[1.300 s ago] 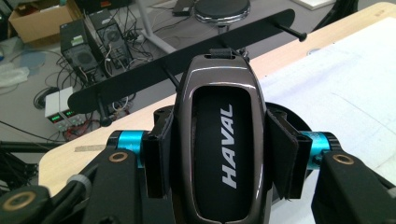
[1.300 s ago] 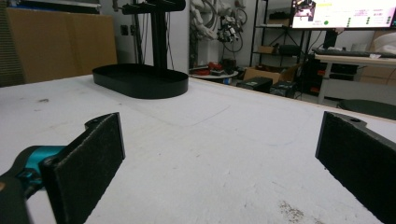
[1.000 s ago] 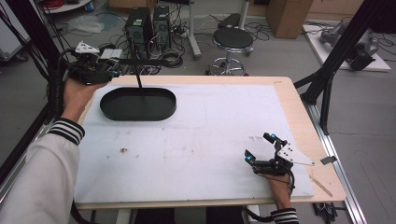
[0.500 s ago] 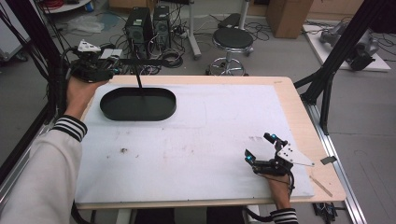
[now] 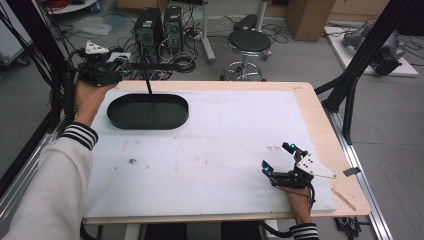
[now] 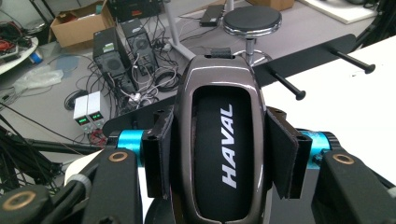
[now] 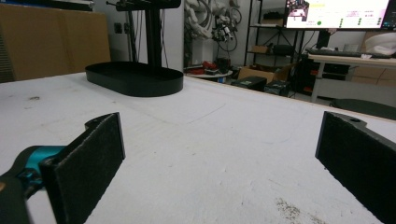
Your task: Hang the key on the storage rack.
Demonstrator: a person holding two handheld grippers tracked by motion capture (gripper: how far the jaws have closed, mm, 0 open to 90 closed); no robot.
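Left hand-held gripper (image 6: pixel 219 154) is clamping a dark glossy key fob (image 6: pixel 219 140) marked HAVAL between both pads, fob sitting upright and centred in the jaws. In the high view this hand-held gripper (image 5: pixel 102 70) is hovering off the worktop's far left corner, just beside the black stand's crossbar (image 5: pixel 155 65). Stand's oval tray base (image 5: pixel 148 111) is sitting on the white worktop (image 5: pixel 215 150). Right hand-held gripper (image 5: pixel 282 165) is resting near the front right edge, jaws wide apart, holding nothing. Stool (image 5: pixel 249 42) and computer towers (image 5: pixel 160 27) are standing on the floor behind.
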